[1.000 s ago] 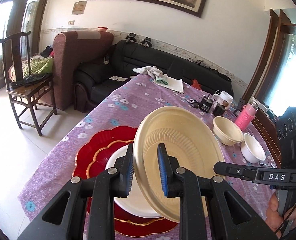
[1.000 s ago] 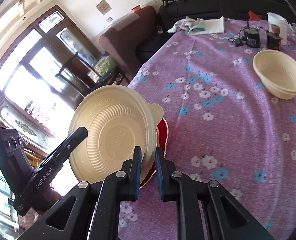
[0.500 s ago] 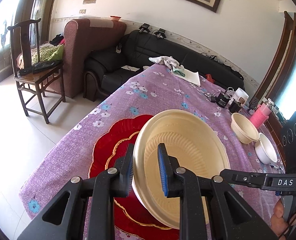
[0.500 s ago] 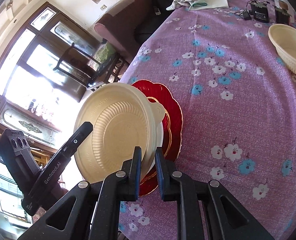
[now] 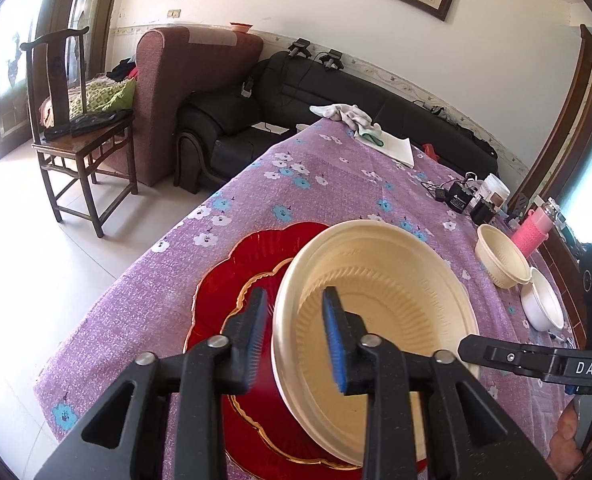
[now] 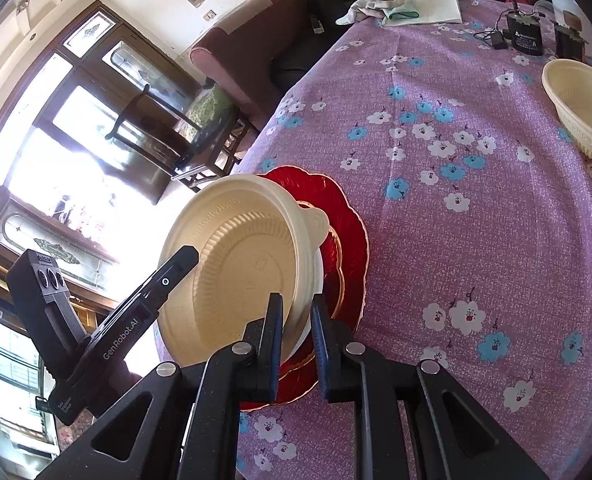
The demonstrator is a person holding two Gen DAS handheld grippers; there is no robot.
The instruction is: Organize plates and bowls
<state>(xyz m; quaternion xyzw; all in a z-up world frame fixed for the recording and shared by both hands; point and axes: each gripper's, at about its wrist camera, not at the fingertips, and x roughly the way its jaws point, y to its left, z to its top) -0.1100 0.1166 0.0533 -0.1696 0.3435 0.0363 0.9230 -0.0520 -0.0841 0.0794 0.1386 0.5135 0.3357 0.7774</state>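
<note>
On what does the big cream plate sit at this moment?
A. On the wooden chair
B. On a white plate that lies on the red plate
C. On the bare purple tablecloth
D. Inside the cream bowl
B: in the right wrist view the cream plate leans over a white plate, whose edge shows beneath it, on the red plate.

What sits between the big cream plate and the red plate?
A white plate: the right wrist view shows its edge between the cream plate and the red plate.

Black sofa (image 5: 335, 92) and wooden chair (image 5: 76, 128) against sunlit white wall (image 5: 335, 12).
</note>
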